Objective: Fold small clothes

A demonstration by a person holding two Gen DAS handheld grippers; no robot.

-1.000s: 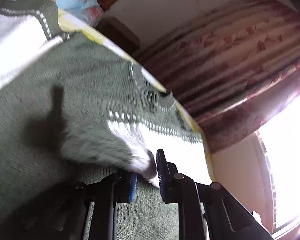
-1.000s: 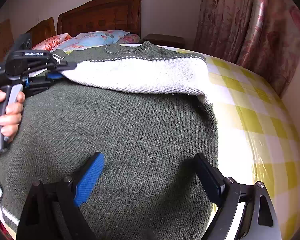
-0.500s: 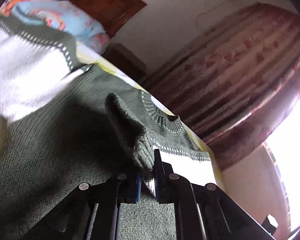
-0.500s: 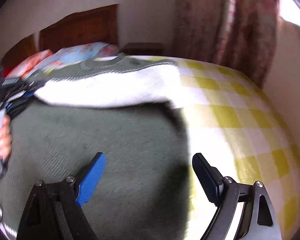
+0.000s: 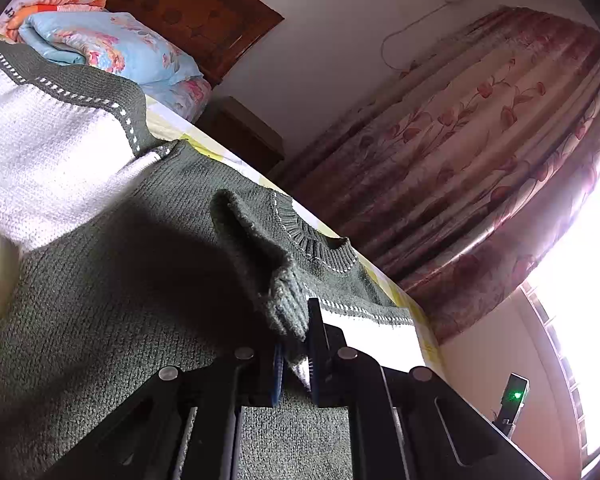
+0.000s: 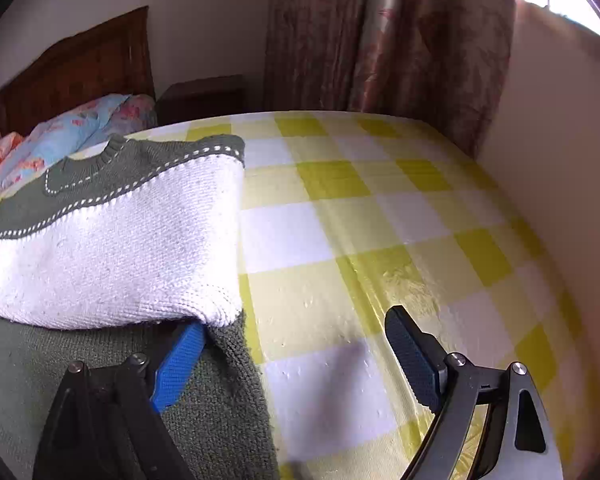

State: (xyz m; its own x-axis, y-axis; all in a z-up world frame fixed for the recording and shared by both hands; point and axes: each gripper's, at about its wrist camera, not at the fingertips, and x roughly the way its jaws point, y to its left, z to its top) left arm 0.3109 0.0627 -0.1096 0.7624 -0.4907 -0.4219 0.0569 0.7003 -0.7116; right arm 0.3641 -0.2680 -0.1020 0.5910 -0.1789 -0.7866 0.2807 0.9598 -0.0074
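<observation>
L gripper (image 5: 294,354): my 2 fingers clamped on a raised fold of the sweater (image 5: 140,300), grey-green knit bunched up betw. the pads. R gripper (image 6: 296,354): fingers wide apart, gripping nothing; blue finger (image 6: 180,364) sits at the sweater's edge under its white band (image 6: 120,248), black finger (image 6: 414,354) over bare bedsheet (image 6: 380,220). Sweater lies spread on the bed, neckline twd the headboard (image 6: 80,68). Beyond: floral pillows (image 5: 112,44), nightstand (image 6: 204,94), curtain (image 6: 380,32).

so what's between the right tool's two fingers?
Right wrist view: sweater edge by the blue finger, then bare checked bedsheet to the black one.
</observation>
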